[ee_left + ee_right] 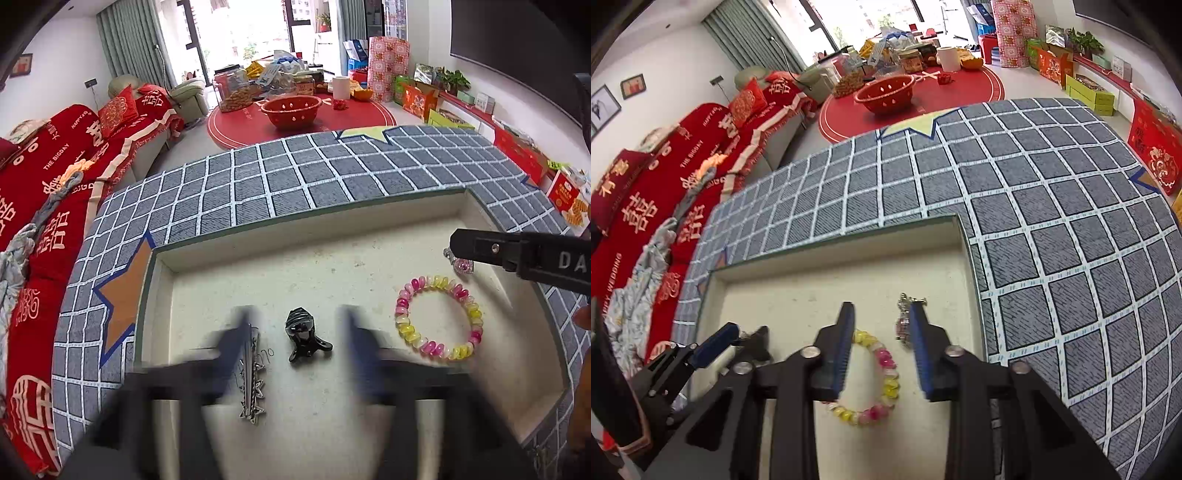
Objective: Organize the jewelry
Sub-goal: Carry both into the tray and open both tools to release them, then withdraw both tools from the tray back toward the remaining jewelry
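Observation:
A shallow cream tray [332, 236] with a green rim lies on a grey checked mat. In it are a black claw clip [304, 338], a silver star hair clip [253, 384], a pink and yellow bead bracelet [437, 317] and a small pink jewelled piece [461, 264]. My left gripper [297, 341] is open, its blurred fingers on either side of the claw clip and apart from it. My right gripper [882, 306] is open over the bracelet [875, 384], whose left side is hidden behind one finger. The jewelled piece [904, 321] lies beside the other finger.
The checked mat [1052, 221] surrounds the tray [831, 266] on all visible sides. Beyond it are a red round rug with a red basket [291, 110], a sofa with red covers [55, 184] on the left, and boxes along the right wall.

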`<state>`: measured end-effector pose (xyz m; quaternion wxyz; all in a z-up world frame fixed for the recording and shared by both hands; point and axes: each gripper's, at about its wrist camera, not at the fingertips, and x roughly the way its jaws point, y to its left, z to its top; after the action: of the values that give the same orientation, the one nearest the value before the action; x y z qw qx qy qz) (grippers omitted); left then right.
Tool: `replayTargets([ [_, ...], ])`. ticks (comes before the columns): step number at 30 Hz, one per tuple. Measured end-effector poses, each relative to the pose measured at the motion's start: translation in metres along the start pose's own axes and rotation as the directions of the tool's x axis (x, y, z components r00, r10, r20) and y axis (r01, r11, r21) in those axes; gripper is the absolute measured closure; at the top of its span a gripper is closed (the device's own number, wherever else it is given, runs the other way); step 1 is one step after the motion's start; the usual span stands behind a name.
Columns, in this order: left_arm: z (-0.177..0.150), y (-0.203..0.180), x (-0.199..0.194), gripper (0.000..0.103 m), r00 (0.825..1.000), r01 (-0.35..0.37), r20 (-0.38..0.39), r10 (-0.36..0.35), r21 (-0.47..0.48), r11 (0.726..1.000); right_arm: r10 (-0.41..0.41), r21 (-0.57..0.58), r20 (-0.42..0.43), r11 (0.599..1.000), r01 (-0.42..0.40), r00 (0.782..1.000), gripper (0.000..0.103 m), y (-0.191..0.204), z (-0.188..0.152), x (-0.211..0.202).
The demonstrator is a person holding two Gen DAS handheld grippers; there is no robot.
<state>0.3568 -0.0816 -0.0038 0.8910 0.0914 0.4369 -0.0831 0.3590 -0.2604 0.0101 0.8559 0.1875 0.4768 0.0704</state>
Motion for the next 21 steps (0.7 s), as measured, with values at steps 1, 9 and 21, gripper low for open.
replayTargets([
  [1,-0.001,0.003,-0.007,0.001,0.999,0.004,0.034,-0.003,-0.018,1.000,0.011,0.005,0.010,1.000,-0.011,1.000,0.056,0.001,0.000,-0.006],
  [9,-0.002,0.011,-0.048,0.001,0.995,-0.011,0.094,0.014,-0.024,1.000,0.064,0.019,0.049,0.998,-0.065,0.997,0.040,0.010,-0.003,-0.044],
  [21,-0.049,0.028,-0.127,0.000,0.985,0.037,0.166,-0.034,-0.015,0.999,0.103,-0.016,0.170,0.995,-0.101,0.980,0.014,0.017,-0.055,-0.135],
])
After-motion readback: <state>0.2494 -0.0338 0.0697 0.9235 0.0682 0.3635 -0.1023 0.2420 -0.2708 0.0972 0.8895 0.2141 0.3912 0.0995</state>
